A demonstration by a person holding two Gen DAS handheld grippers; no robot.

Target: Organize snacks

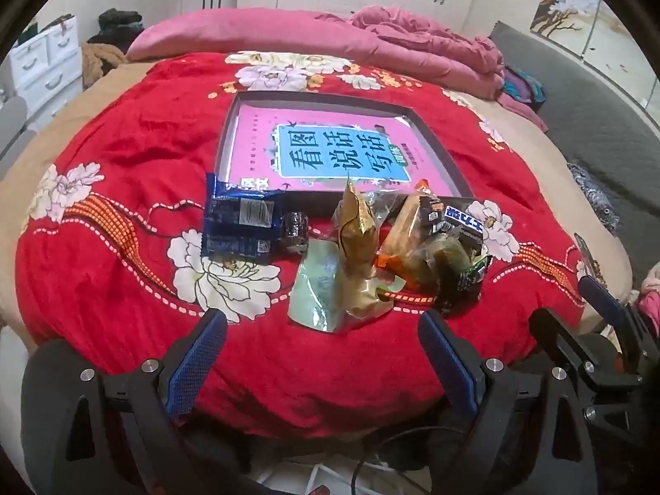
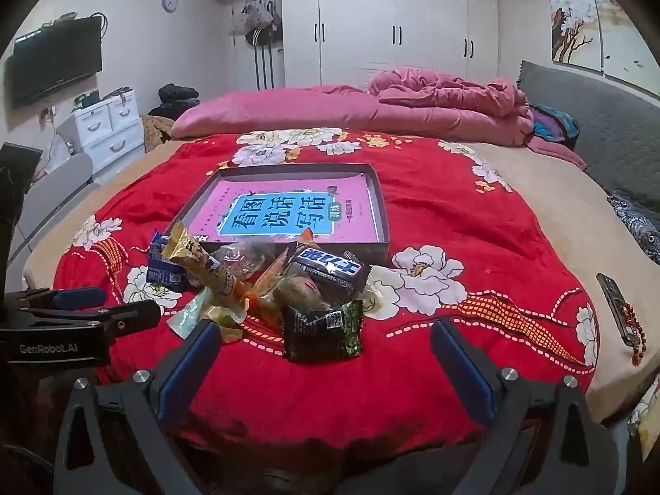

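While both sets of fingers (image 1: 321,354) (image 2: 326,365) are wide apart and hold nothing, the snacks (image 1: 359,247) sit in a pile on the red blanket (image 1: 123,247), touching the shallow box (image 1: 231,123). Pick one top packet, like the dark packet (image 2: 324,330), and squeeze gently.

Both wrist views look down from near the bed's foot, sharing the snack pile (image 1: 371,255).
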